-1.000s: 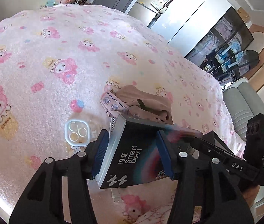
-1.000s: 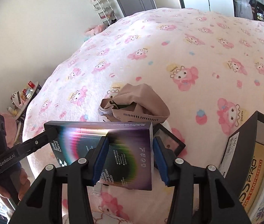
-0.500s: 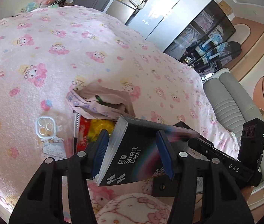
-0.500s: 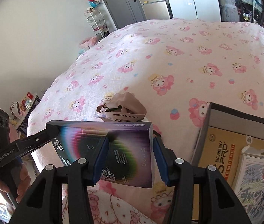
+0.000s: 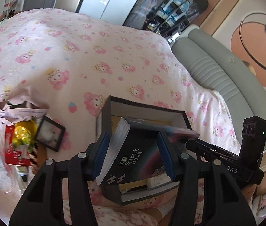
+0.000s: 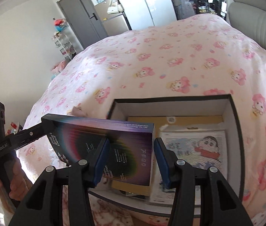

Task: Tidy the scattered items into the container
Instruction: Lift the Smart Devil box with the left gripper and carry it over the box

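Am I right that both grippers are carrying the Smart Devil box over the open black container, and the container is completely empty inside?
Not quite. Both the left gripper and the right gripper do hold the Smart Devil box over the black container, but it is not empty: the right wrist view shows a cartoon-printed packet and a tan package inside.

I see a bed [image 5: 87,43] under a pink cartoon-print blanket, a grey sofa [image 5: 227,79] at right, a grey door [image 6: 80,17] and white wall [image 6: 16,37] upper left, daylight.
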Demonstrator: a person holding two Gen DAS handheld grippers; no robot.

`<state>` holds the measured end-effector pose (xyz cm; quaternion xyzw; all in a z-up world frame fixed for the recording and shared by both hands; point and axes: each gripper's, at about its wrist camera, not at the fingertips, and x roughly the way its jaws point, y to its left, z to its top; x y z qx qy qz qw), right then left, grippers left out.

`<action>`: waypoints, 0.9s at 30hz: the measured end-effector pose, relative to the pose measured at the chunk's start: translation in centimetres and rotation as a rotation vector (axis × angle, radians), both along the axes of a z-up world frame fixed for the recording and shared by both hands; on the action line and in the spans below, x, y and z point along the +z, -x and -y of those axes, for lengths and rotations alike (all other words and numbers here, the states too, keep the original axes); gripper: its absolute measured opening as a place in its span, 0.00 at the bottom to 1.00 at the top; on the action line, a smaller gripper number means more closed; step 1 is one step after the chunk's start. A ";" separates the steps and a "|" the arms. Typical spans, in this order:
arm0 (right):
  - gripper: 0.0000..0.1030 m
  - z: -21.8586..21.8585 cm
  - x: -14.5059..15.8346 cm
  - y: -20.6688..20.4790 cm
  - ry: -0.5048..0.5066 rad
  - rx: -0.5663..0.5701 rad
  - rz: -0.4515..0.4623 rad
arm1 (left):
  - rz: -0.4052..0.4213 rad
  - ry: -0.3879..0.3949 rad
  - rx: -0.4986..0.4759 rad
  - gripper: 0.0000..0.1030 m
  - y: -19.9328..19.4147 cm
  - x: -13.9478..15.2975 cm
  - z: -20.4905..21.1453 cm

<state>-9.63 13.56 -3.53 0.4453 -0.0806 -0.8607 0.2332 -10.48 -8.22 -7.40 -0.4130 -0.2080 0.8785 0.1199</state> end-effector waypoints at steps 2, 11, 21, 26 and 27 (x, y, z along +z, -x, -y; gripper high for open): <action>0.44 -2.7 -1.6 0.3 0.013 -0.046 0.043 | 0.030 0.021 -0.030 0.52 1.2 -1.0 -2.8; 0.44 -9.8 -8.1 1.6 -0.031 -0.154 0.175 | 0.175 0.129 -0.134 0.52 6.4 -6.3 -10.9; 0.44 -9.1 -8.8 2.2 -0.047 -0.121 0.171 | 0.355 0.196 -0.092 0.50 10.3 -10.0 -10.9; 0.44 -8.0 -9.0 1.5 -0.027 -0.037 0.207 | 0.339 0.237 -0.094 0.50 8.7 -8.9 -11.0; 0.44 -7.9 -9.0 1.5 -0.019 -0.033 0.210 | 0.332 0.228 -0.106 0.50 8.1 -8.5 -11.0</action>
